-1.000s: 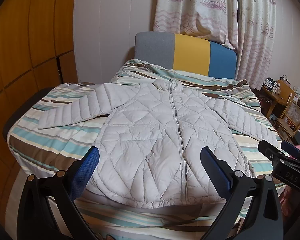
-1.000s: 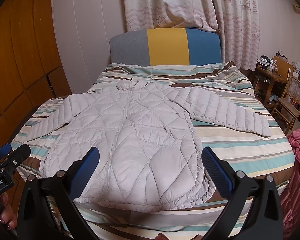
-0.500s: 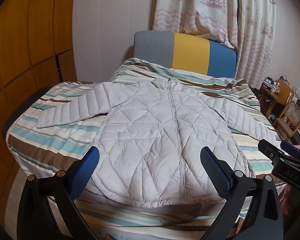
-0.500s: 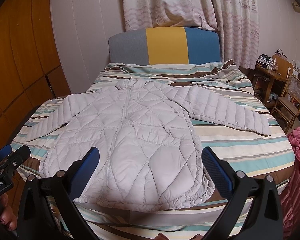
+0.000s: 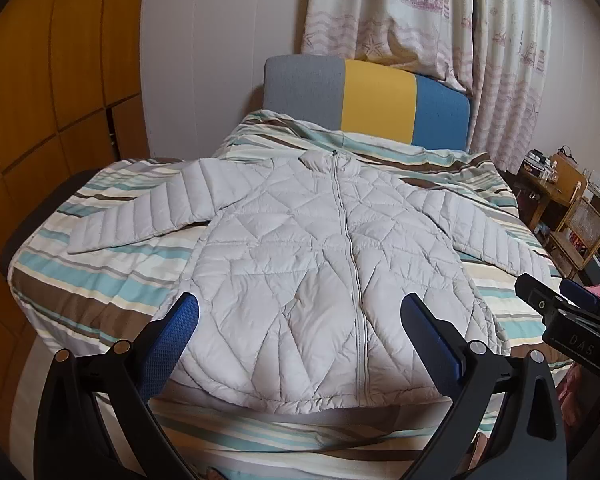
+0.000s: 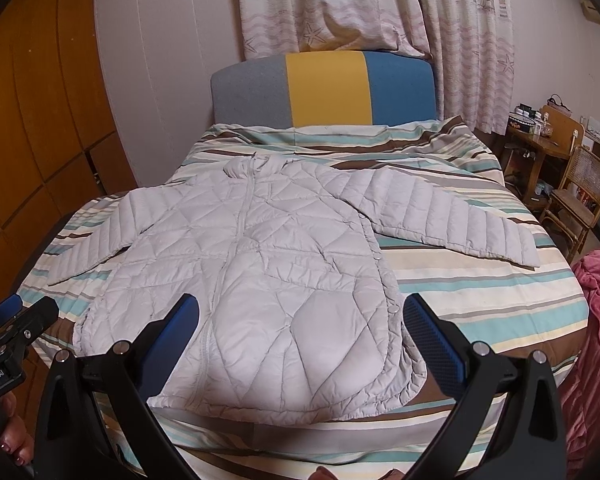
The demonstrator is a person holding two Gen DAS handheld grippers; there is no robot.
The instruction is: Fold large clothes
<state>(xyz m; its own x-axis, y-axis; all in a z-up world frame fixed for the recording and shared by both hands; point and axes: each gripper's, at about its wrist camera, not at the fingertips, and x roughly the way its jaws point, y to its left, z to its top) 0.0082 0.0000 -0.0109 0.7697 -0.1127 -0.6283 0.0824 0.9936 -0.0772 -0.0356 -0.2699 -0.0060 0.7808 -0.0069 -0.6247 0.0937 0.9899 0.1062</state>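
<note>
Pale grey quilted puffer jacket [image 5: 320, 276] lies flat, zipped front up, on the striped bedspread [image 6: 480, 300]. Its collar points toward the grey, yellow and blue headboard [image 5: 376, 100], its hem toward the cameras, and its ribbed sleeves spread sideways. Both the left gripper [image 5: 300, 332] and the right gripper [image 6: 300, 332] hover spread wide, holding nothing, above the hem.

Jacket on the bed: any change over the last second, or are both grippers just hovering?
Almost none. The view of the left gripper creeps slightly; nothing grasped or released. The jacket lies flat, zipped, sleeves spread on the striped bedspread, as before. The right gripper and the left stay open and empty near the hem.
</note>
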